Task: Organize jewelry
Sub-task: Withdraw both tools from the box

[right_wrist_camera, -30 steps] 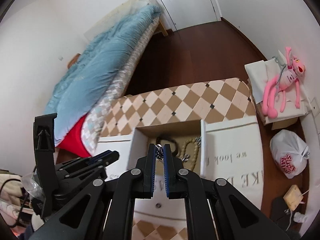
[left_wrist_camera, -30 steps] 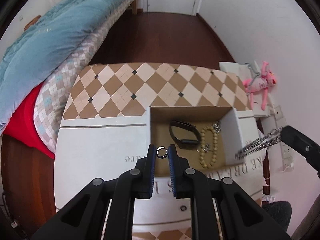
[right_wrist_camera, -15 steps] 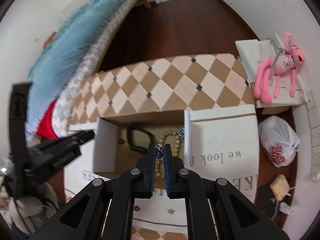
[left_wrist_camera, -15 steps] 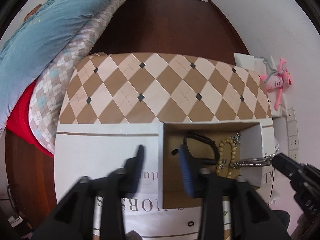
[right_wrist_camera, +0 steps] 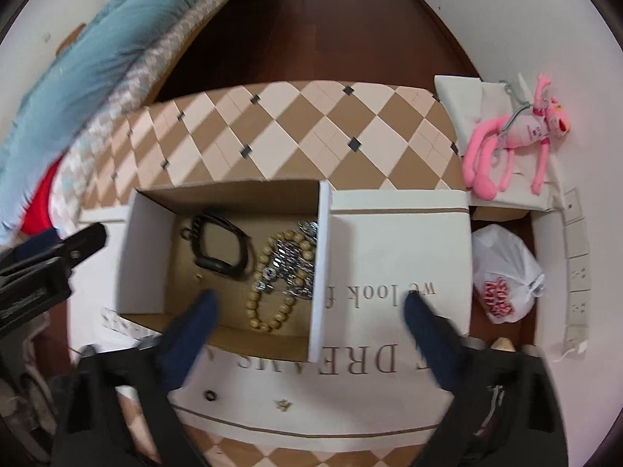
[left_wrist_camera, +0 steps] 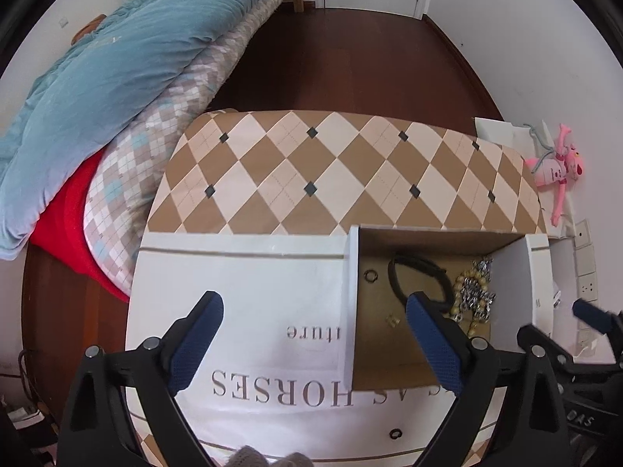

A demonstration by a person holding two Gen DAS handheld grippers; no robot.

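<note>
Above the cardboard box (right_wrist_camera: 148, 257), both left tongs (left_wrist_camera: 311, 334) and right tongs (right_wrist_camera: 307, 327) gape wide, holding nothing.

My left gripper (left_wrist_camera: 313, 346): black frame, silver screws, blue textured pads.
My right gripper (right_wrist_camera: 309, 336): same black frame, dark-blue pads, blurred.

white cloth (left_wrist_camera: 249, 299): "HORSES", "ture", "we look", "DREAMS" | tool (left_wrist_camera: 580, 420): "DAS"
</note>
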